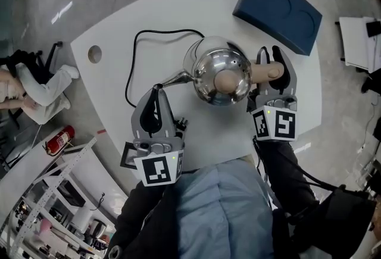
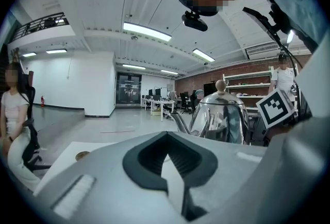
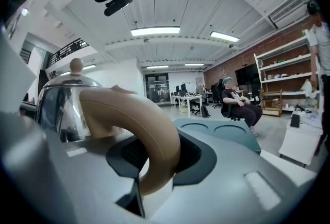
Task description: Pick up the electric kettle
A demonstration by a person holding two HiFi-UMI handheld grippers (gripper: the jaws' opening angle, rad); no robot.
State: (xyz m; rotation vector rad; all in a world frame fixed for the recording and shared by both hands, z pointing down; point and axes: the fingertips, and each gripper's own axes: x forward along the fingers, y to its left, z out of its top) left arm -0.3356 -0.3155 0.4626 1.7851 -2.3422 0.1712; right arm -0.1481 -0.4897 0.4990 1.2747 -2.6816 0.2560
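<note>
Item: electric kettle (image 1: 219,76), polished steel, rounded body, tan knob (image 1: 226,81) on the lid. It stands upright at the centre of the head view on a white table (image 1: 178,13). Its thin spout (image 1: 172,79) points to the left of the frame and its tan curved handle (image 1: 266,72) to the right.

Right gripper (image 1: 271,60): right of centre, jaws closed partway on the handle, which fills the space between the dark pads in the right gripper view.

Left gripper (image 1: 156,94): lower left of the kettle, just short of the spout. Its jaws are together at the tips, with nothing between them.

Also on the table:
- Black cord (image 1: 134,55), looping to the left of the kettle.
- Dark blue case (image 1: 277,11), upper right.
- Round hole (image 1: 94,53), near the left edge.

On the floor: red fire extinguisher (image 1: 58,140), lower left.
</note>
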